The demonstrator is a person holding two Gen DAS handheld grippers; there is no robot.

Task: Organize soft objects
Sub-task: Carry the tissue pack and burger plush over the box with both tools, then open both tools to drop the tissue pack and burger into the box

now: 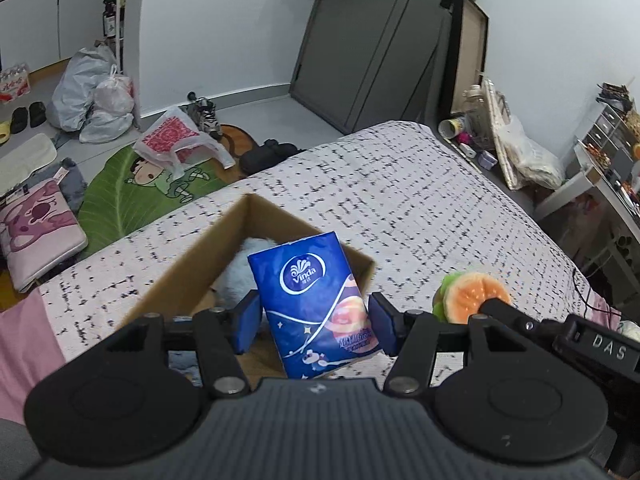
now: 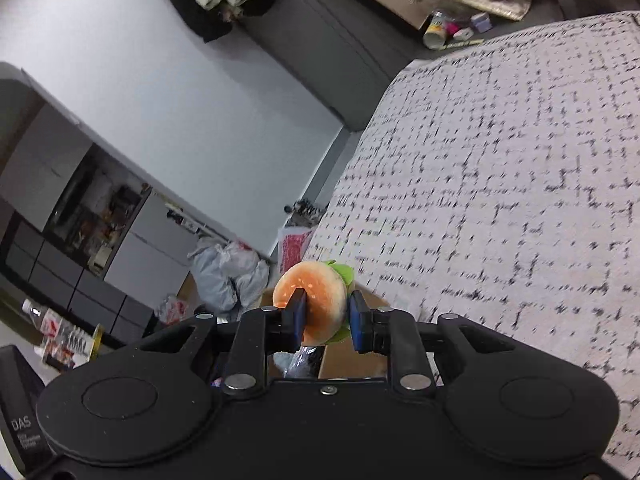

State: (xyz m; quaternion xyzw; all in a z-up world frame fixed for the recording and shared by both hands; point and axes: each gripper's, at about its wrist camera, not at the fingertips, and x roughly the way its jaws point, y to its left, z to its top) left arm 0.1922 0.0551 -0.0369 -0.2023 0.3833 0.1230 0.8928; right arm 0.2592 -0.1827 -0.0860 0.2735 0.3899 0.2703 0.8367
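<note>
Left gripper (image 1: 314, 326): clamped on the tissue pack, blue pads pressing both long sides, poised over the near part of the cardboard box.
Tissue pack (image 1: 316, 300): blue, "Vinda" logo up, tilted, lower end between the pads, upper end reaching over the box opening.
Cardboard box (image 1: 192, 256): open-topped, resting on the bed; in the right wrist view only a brown strip (image 2: 360, 360) showing just under the gripper.
White plush (image 1: 240, 276): inside the box, partly hidden behind the tissue pack.
Right gripper (image 2: 326, 322): clenched on the burger plush, one pad on each side; in the left wrist view a black finger (image 1: 498, 306) lying across the toy, right of the box.
Burger plush (image 2: 314, 300): orange bun facing the camera, green frill at the far edge; seen in the left wrist view (image 1: 468, 292) just right of the box, above the bedspread. Contact with the bedspread: cannot tell.
Bed (image 1: 420, 200): white spread with black dashes, carrying the box.
Green leaf rug (image 1: 120, 192): on the floor left of the box, beyond the bed edge.
Plastic bags (image 1: 96, 96): heaped on the floor beyond the rug, well apart from the box.
Grey door (image 1: 360, 40): far wall, beyond the box.
</note>
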